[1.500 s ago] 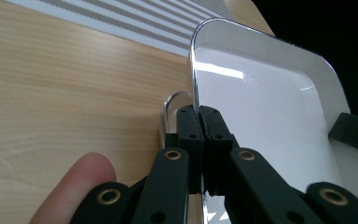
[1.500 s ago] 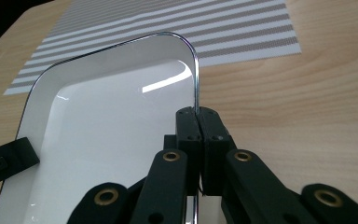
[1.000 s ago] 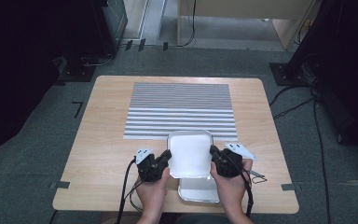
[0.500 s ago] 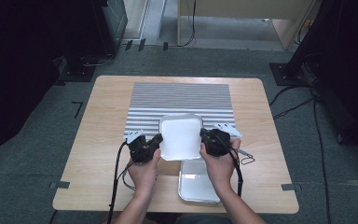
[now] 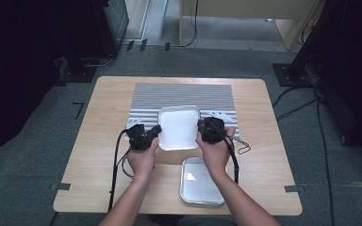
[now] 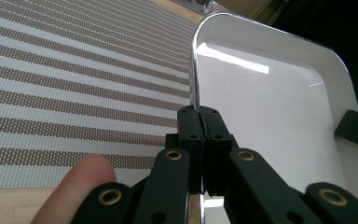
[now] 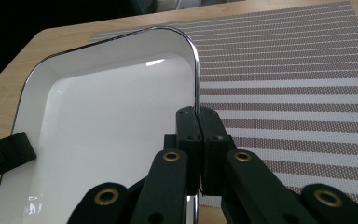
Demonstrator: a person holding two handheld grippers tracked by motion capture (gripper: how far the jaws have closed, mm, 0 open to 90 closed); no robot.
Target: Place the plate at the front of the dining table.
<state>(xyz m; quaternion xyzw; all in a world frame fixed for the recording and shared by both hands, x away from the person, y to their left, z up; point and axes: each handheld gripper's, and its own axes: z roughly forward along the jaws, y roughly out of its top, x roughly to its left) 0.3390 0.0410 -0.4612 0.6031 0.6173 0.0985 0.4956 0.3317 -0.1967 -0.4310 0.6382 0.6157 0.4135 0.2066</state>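
A white enamel tray (image 5: 179,127) with a thin metal rim hangs over the near part of the striped placemat (image 5: 184,94). My left gripper (image 5: 156,132) is shut on its left rim and my right gripper (image 5: 200,126) on its right rim. In the left gripper view the jaws (image 6: 199,114) pinch the rim edge, with the tray's white inside (image 6: 270,107) to their right. The right gripper view has the jaws (image 7: 198,114) clamped on the opposite rim, the tray (image 7: 112,130) spreading to the left. The tray is empty.
A second, similar tray (image 5: 200,181) lies flat on the wooden table (image 5: 108,108) near its front edge, just behind my hands. The placemat (image 7: 284,70) covers the table's middle and far part. Cables trail from both grippers toward the front edge.
Both hands have carried the held tray away from the person, from above the second tray to over the placemat. The second tray now lies uncovered near the front edge.
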